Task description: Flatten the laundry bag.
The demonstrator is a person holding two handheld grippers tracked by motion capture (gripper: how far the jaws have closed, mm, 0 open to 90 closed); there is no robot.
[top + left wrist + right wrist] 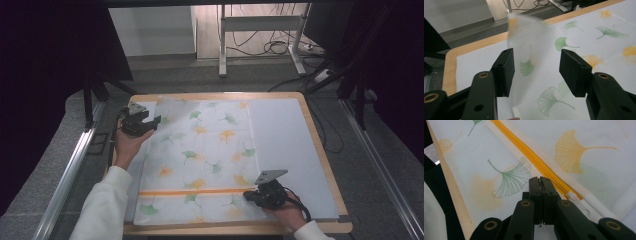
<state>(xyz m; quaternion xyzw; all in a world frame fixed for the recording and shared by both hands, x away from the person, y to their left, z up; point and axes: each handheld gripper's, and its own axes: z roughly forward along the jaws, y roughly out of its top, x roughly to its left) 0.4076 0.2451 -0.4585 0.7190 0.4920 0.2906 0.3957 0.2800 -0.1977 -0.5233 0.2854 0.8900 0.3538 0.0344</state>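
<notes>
Jaws of the left gripper [536, 72] stand apart, a blurred corner of the mesh bag [200, 155] loose between them, touching neither pad. Jaws of the right gripper [540, 181] are pressed together beside the bag's yellow zipper [534, 160], near the table's [320, 145] front edge.

White sleeves [102, 207] cover both forearms; each black gripper [267, 195] has brass-ringed screw holes, a trailing black cable and a grey three-cornered top plate [270, 176]

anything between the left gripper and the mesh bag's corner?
Nothing visible. The mesh bag corner stands lifted between the open jaws of the left gripper, the pads not pressing it. The right gripper is shut beside the yellow zipper.
</notes>
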